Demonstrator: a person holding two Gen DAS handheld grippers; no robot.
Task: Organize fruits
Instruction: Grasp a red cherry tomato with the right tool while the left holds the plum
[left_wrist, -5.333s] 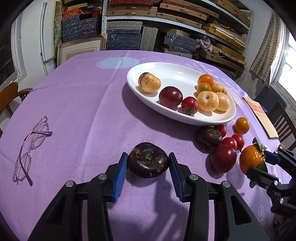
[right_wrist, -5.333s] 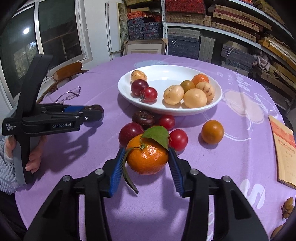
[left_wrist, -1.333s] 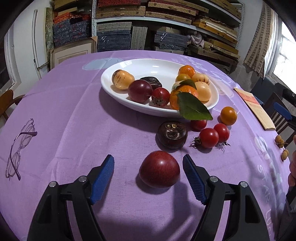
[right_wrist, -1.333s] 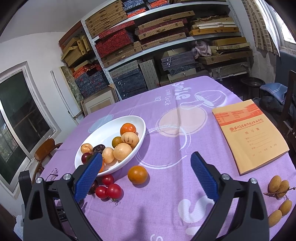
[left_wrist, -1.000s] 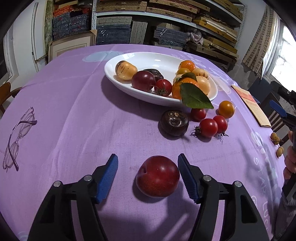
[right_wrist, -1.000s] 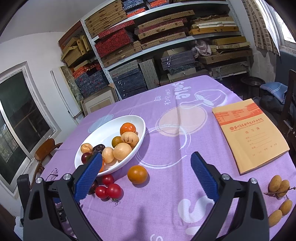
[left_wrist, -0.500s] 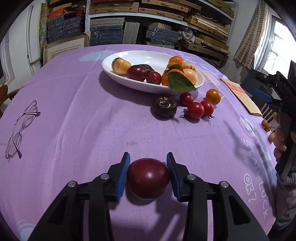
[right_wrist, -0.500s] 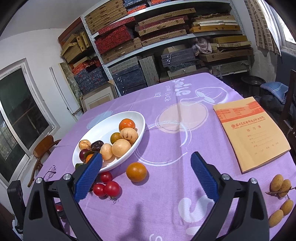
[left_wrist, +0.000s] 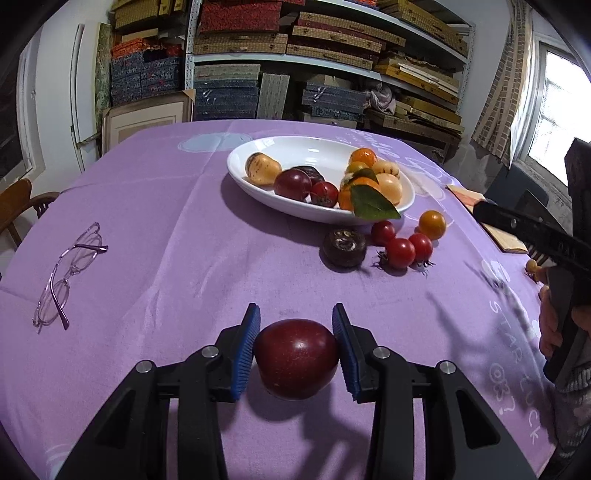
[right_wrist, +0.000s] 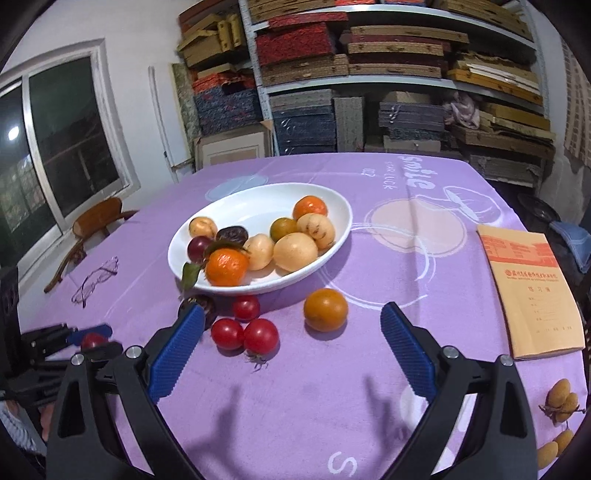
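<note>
Plum (left_wrist: 296, 357), lower centre of the left view: smooth, firm, bruisable, held at its widest sides by the left gripper (left_wrist: 296, 347), just closed; right gripper (right_wrist: 291, 350) wide open, empty.

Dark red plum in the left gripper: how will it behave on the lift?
The plum looks round and glossy, so it may slip or rotate between the left gripper's pads. Likely firm enough to lift. If dropped on the tablecloth, it would probably roll.
</note>
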